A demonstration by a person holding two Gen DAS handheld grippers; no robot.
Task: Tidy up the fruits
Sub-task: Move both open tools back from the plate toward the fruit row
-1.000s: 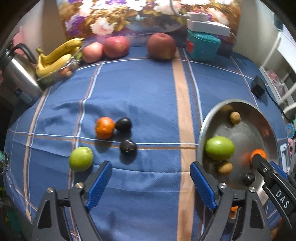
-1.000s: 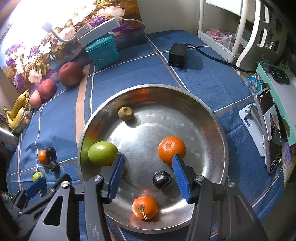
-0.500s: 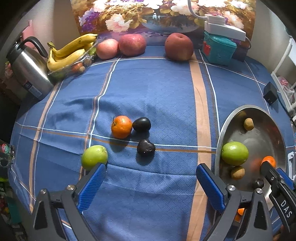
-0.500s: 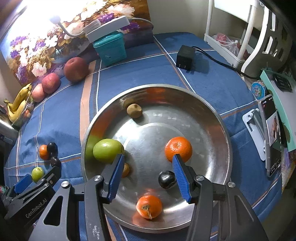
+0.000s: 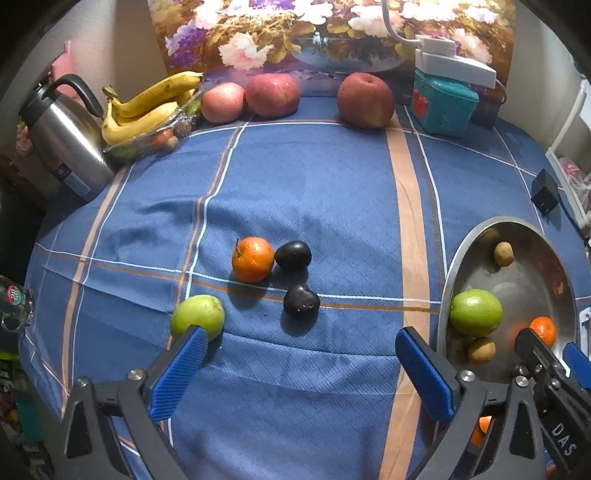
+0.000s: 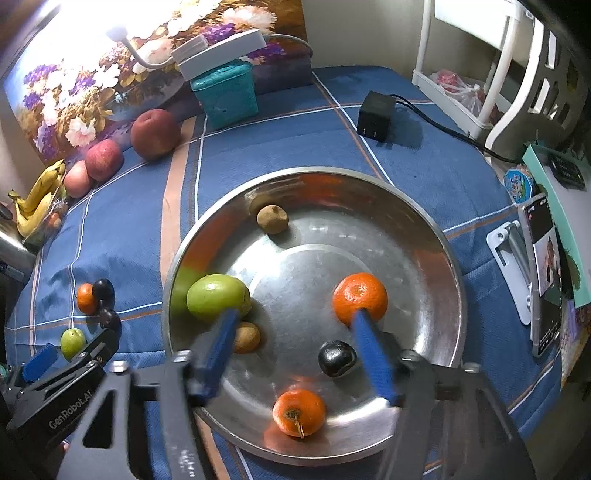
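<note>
Both tongs [image 5: 301, 349] [image 6: 295, 325] opening, empty, over blue plaid tablecloth [image 5: 314, 192].

A blue tablecloth [image 5: 314, 192] with white and tan stripes covers the table. At the back stands a flower painting [image 5: 295, 33], leaning against the wall. In front of it there is a teal box [image 5: 443, 103], and a white lamp base [image 5: 454, 62] rests on top of this box. At the far left stands a steel kettle [image 5: 66, 140] with a black handle. Near the right edge a black power adapter [image 6: 375, 116] lies on the cloth, and its cable goes toward a white rack [image 6: 491, 74]. Beside the cloth, at the right, a phone [image 6: 545, 273] leans on a white stand [image 6: 511, 269], its screen lit.
</note>
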